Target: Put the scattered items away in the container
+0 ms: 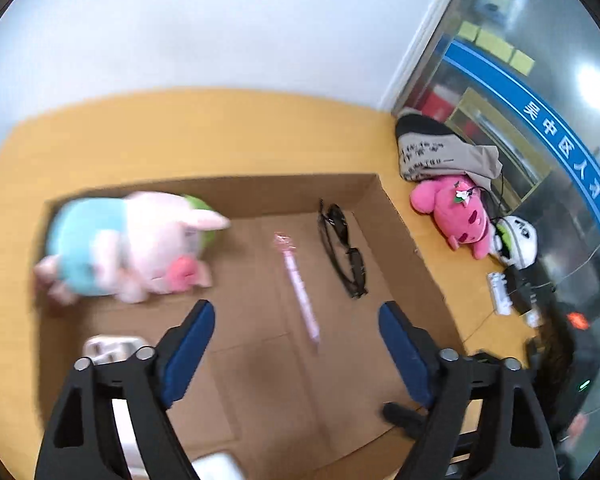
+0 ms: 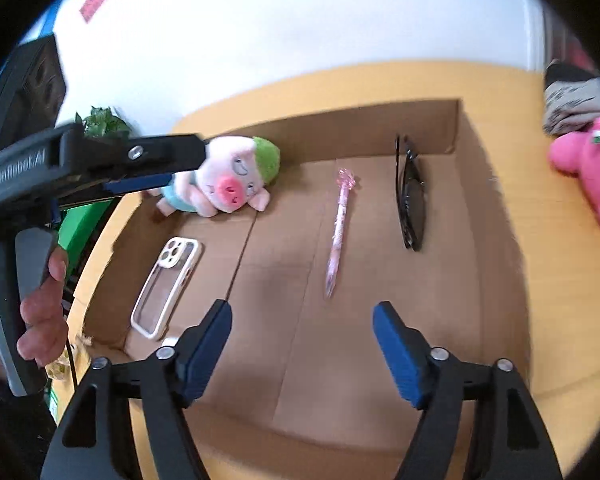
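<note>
Left gripper (image 1: 296, 354): jaws wide apart, nothing between the blue pads (image 1: 190, 354); hangs over the box floor; seen also from the right wrist, reaching in at the left beside the pig
Right gripper (image 2: 302, 350): jaws wide apart, empty; above the near part of the box
Box (image 2: 452, 120): open cardboard, on the yellow table (image 2: 560, 300)
Pig (image 2: 224, 184): plush, lying in the far left corner of the box; blurred in the left view
Case (image 2: 166, 286): phone case, flat by the left wall
Pen (image 2: 338, 232): pink, mid-floor
Glasses (image 2: 410, 196): dark, near the right wall
Pink toy (image 1: 456, 212): on the table outside the box, right side; cloth (image 1: 440, 152) just behind it
</note>
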Action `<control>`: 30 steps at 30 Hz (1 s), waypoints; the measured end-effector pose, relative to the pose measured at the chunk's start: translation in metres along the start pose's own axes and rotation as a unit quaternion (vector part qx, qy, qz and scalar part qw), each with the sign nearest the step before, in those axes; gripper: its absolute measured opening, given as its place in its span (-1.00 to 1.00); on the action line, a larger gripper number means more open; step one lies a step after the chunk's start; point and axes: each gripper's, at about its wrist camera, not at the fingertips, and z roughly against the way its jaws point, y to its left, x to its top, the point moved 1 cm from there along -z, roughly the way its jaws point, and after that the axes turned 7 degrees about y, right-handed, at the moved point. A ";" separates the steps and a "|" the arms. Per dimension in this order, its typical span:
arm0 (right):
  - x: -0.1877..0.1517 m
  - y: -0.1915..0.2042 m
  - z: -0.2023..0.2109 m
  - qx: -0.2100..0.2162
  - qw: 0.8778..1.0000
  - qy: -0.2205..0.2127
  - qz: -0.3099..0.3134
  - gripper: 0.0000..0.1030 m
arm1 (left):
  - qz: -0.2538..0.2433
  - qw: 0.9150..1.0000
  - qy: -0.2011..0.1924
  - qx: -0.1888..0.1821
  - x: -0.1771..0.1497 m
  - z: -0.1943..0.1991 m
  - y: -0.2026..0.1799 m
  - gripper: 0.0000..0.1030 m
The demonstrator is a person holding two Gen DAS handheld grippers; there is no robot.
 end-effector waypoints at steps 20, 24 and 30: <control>-0.105 0.024 0.006 -0.120 0.980 -0.149 0.057 0.46 | 0.012 0.984 -0.107 0.140 -0.192 0.017 0.001 0.99; -0.103 0.024 0.002 -0.117 0.978 -0.158 0.062 0.50 | 0.021 0.981 -0.129 0.142 -0.198 0.013 0.007 0.99; -0.107 0.023 -0.003 -0.113 0.974 -0.181 0.071 0.56 | 0.013 0.976 -0.144 0.160 -0.196 0.002 0.007 0.99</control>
